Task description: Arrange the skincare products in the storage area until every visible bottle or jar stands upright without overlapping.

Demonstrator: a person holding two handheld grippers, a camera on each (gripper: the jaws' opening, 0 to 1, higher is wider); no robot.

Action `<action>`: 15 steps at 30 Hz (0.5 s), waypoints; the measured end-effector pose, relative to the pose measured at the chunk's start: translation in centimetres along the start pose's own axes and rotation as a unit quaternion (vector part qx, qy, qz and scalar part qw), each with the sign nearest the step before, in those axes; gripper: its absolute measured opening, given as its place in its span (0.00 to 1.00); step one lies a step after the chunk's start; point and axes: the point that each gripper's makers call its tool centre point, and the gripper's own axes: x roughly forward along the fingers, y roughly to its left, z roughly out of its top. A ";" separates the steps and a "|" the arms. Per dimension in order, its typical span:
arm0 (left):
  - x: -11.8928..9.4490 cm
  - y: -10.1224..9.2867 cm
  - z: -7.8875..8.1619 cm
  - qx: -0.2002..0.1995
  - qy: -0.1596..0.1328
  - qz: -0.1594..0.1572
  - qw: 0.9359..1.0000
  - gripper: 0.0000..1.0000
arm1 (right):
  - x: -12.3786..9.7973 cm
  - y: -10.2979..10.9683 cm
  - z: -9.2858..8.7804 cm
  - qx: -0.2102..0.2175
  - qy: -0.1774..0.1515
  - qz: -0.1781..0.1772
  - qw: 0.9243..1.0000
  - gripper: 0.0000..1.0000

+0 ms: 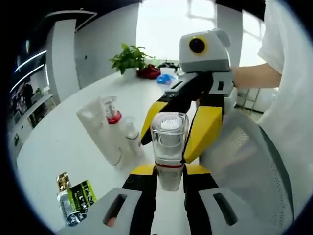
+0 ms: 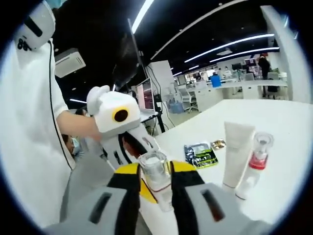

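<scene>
A: Report the left gripper (image 1: 169, 169).

B: In the left gripper view its two yellow-and-black jaws rise from 6 o'clock and clench a clear bottle (image 1: 168, 147) by the lower body. The bottle's long axis runs along the jaws, square clear cap toward 12 o'clock, a white inner cap showing through it, a red band near the base.

A: And the right gripper (image 1: 166, 134)?

B: In that same view it comes in from 1 o'clock, jaws either side of the cap of that bottle. In the right gripper view its own jaws (image 2: 151, 183) rise from 6 o'clock with the bottle (image 2: 156, 176) between them, cap end toward 12 o'clock. Contact with the pads I cannot tell; whether it is clenched or released, I cannot tell.

A: Where is the bottle relative to the table (image 1: 73, 152)?

B: Held between the two grippers over the near part of the white table; I cannot tell whether its base touches the surface.

A: Other products?

B: In the left gripper view, at 9 o'clock of the bottle, a white tube (image 1: 100, 129) stands upright, leaning slightly. Just beside it stands a clear bottle with a red collar (image 1: 112, 115) and a small white bottle (image 1: 132, 137). A green sachet (image 1: 76, 198) lies flat at 8 o'clock.

A: Anything further?

B: A plant (image 1: 128, 58) at the far table edge; a person's arm (image 1: 252, 76) behind the right gripper.
</scene>
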 end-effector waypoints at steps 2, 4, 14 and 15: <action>0.4 0.2 -0.3 0.002 0.003 0.001 1.000 0.17 | 0.1 -0.4 -0.3 0.003 0.002 -0.008 1.000 0.25; 0.8 0.4 -0.6 0.005 0.006 0.002 1.000 0.17 | 0.2 -0.7 -0.7 0.006 0.003 -0.016 1.000 0.25; 2.6 0.8 -1.7 0.013 0.002 -0.010 1.000 0.17 | 0.1 -2.0 -2.3 0.024 0.009 -0.044 0.999 0.31; 2.8 0.9 -1.9 0.012 0.001 -0.012 1.000 0.17 | 0.1 -2.1 -2.4 0.025 0.009 -0.046 0.999 0.32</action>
